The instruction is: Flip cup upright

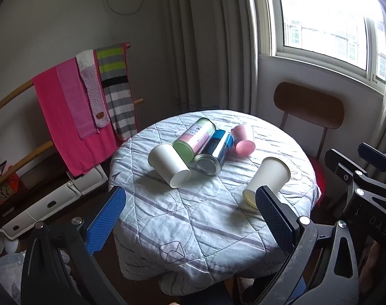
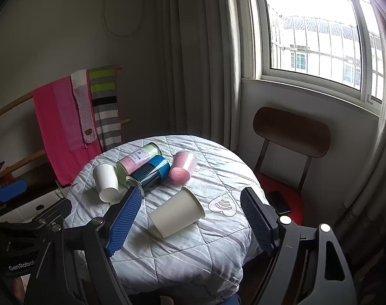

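I am working in a lived-in room of a home. A small round table [image 1: 205, 223] is wearing a quilted bedspread as its cloth, a wooden chair [image 2: 292, 132] with a red seat is sitting beside it, long curtains [image 1: 205, 40] are hanging next to a window [image 2: 317, 30] facing apartment blocks, and pink and striped towels [image 1: 73, 106] are drying on a wooden rack.

Left gripper [image 1: 190, 208] and right gripper [image 2: 190, 211], both low in frame, jaws spread wide, nothing held.
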The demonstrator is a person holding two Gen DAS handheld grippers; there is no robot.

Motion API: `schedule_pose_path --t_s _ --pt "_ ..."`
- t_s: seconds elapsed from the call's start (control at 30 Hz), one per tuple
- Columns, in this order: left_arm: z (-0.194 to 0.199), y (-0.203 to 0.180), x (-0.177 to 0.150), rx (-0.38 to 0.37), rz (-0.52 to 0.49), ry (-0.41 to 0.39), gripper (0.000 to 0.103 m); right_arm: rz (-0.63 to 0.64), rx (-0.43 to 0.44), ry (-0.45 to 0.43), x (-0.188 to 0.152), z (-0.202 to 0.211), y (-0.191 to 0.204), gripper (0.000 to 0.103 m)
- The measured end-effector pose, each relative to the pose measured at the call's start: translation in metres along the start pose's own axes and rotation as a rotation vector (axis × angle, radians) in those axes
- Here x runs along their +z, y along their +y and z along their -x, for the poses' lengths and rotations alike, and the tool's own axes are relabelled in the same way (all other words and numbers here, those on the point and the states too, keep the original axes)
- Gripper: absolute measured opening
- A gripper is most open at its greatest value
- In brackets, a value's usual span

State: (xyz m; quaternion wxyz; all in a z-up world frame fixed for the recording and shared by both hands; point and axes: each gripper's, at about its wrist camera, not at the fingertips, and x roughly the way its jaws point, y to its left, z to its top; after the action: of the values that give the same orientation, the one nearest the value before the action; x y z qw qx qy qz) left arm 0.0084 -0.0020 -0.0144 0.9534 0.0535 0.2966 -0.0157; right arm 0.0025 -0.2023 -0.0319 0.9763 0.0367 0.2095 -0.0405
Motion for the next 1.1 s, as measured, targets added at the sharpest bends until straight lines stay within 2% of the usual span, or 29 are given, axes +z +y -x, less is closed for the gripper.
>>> schedule_pose_path --t_s 0.73,1.1 --pt "-0.028 -0.018 0.009 -0.047 -0.038 0.041 0.103 -0.028 -0.012 0.053 0.0 -0.025 -0.016 0.082" --pt "-0.046 -0.019 0.017 -0.048 -0.033 0.057 0.103 -0.023 -0.008 0.076 0.007 -0.043 -0.019 0.082"
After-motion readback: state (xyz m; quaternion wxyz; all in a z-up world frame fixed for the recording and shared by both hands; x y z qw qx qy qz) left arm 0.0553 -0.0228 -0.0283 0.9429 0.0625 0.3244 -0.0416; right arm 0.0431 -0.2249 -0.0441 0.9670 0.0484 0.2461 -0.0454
